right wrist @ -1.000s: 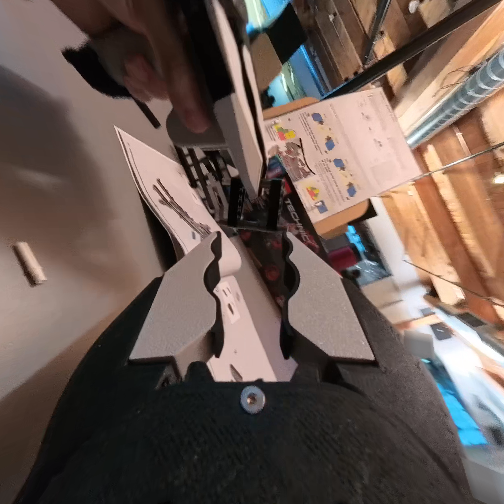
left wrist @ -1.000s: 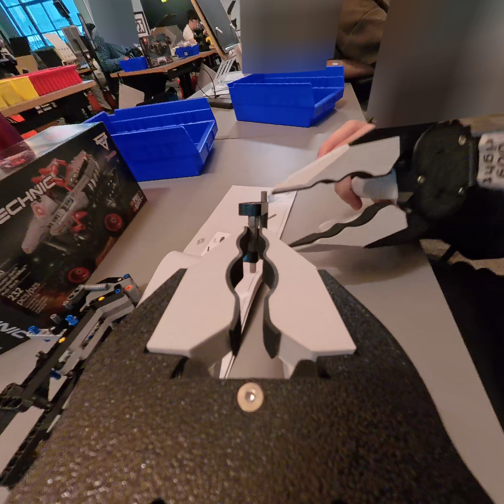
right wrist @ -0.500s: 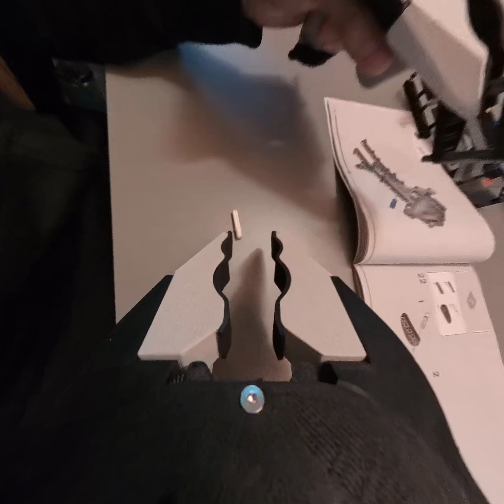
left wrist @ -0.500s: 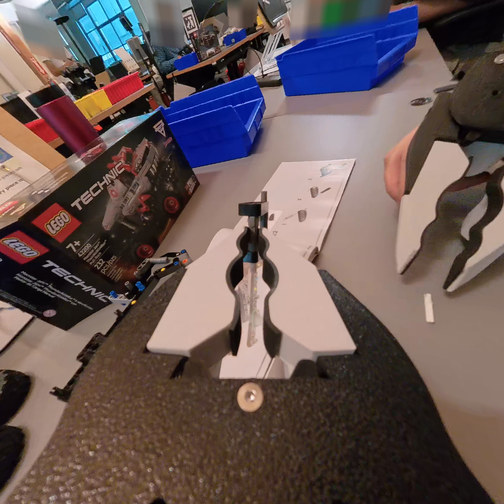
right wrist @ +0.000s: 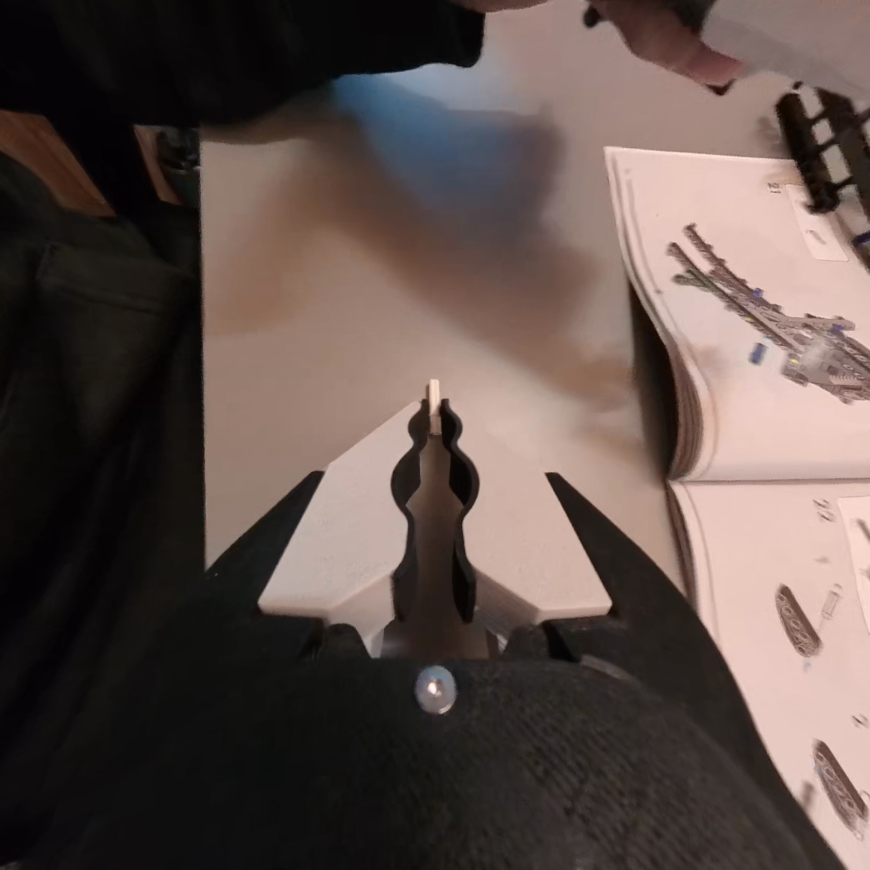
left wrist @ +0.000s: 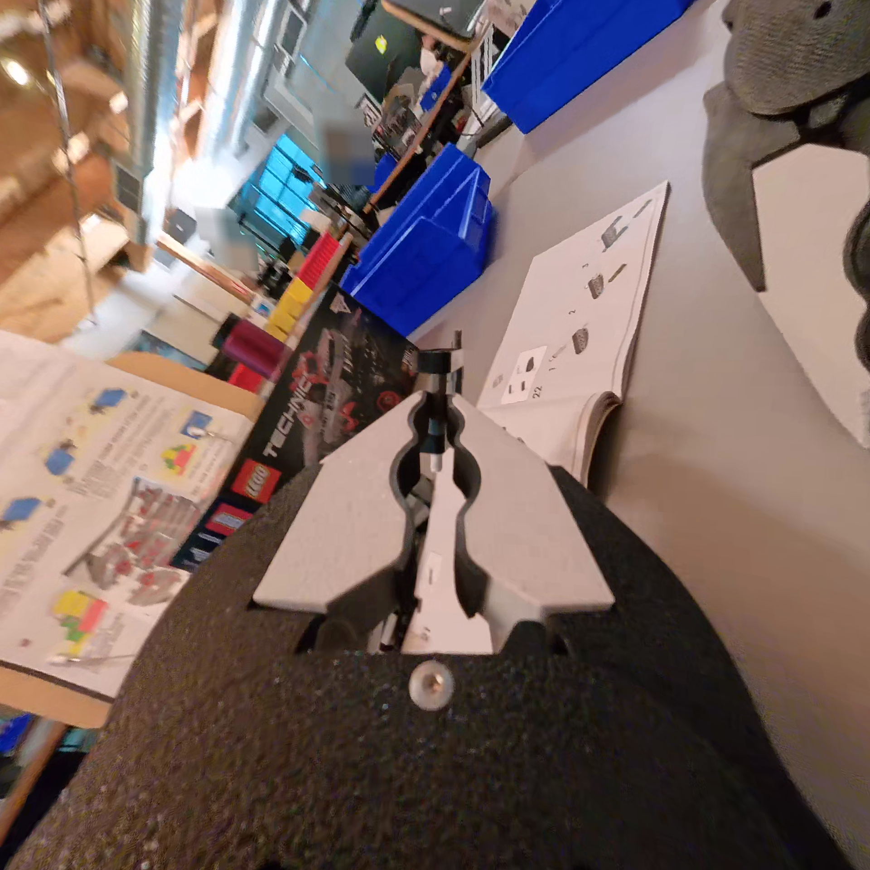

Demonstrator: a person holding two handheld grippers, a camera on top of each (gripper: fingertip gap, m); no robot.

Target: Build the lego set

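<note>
Left gripper (left wrist: 435, 409) clamps a small black-and-blue pin assembly (left wrist: 438, 376), lower end hidden. Right gripper (right wrist: 434, 407) pinches a white peg (right wrist: 433, 400) over the grey bench (right wrist: 376, 282); open booklet (right wrist: 753, 329) beside, page edges cropped.

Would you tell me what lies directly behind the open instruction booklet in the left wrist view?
Behind the instruction booklet sits a blue bin, on the grey table. Its open side faces away, so its contents are hidden.
</note>
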